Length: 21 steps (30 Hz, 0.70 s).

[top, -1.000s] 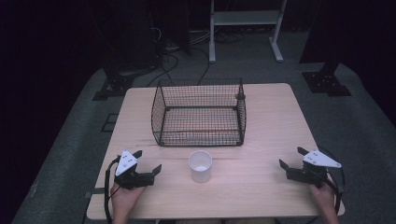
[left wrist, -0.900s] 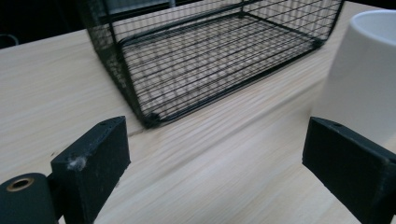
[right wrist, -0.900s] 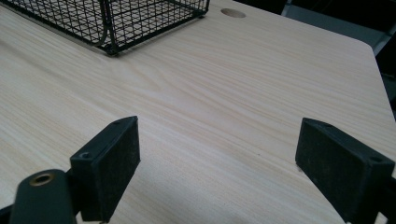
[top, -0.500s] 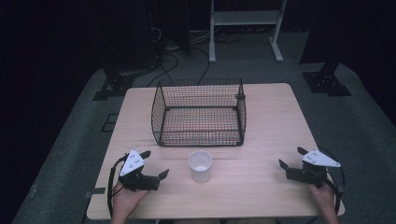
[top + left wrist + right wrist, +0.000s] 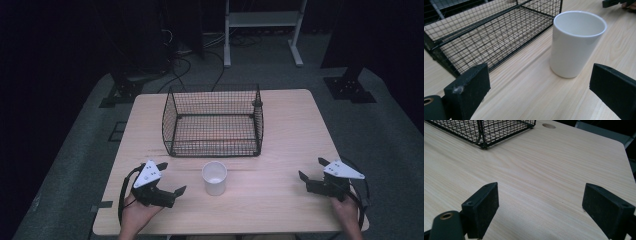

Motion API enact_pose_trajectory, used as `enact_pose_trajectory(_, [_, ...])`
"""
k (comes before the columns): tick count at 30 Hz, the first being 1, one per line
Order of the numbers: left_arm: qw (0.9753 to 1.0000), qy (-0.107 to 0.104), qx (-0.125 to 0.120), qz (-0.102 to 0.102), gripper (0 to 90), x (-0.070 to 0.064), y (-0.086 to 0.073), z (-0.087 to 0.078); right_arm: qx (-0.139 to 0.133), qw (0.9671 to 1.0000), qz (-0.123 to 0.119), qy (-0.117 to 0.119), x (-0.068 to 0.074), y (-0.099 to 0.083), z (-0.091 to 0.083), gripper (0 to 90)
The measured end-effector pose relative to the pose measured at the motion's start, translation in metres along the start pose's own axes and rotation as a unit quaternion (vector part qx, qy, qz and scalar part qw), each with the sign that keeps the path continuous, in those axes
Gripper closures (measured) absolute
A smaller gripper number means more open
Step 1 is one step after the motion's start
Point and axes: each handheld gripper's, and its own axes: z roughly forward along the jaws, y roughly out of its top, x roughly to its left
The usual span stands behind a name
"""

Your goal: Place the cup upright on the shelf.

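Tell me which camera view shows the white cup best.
The left gripper view: the white cylindrical cup stands close and large, upright, its inside looking empty. The high view shows it small, before the black wire basket.

Left tongs (image 5: 172, 181) and right tongs (image 5: 311, 171), each held in a hand, rest low with jaws spread wide.

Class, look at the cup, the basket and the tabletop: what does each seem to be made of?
White cup: likely glazed ceramic, possibly plastic; smooth, thick rim, soft sheen. Basket: black coated metal wire, thin welded grid. Tabletop: pale wood or wood-look laminate, matte, with straight grain lines.
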Motion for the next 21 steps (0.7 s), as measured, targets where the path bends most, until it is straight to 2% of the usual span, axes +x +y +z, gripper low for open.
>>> enact_pose_trajectory(6, [0.9996, -0.012, 0.014, 0.019, 2.4, -0.006, 0.009, 0.005, 0.000, 1.0000, -0.001, 0.000, 0.000, 0.000, 0.000, 13.1])
enact_pose_trajectory(13, [0.9990, -0.032, 0.015, 0.027, 2.3, -0.013, 0.016, 0.011, 0.000, 1.0000, -0.001, 0.001, 0.000, 0.000, 0.000, 13.1])
enact_pose_trajectory(15, [0.9978, -0.049, 0.027, 0.036, 2.2, -0.015, 0.018, 0.016, 0.000, 1.0000, -0.002, 0.001, 0.000, 0.000, 0.000, 13.1])
enact_pose_trajectory(21, [0.9964, -0.065, 0.033, 0.043, 2.3, -0.019, 0.022, 0.021, -0.001, 1.0000, -0.002, 0.001, 0.000, 0.000, 0.000, 13.1])
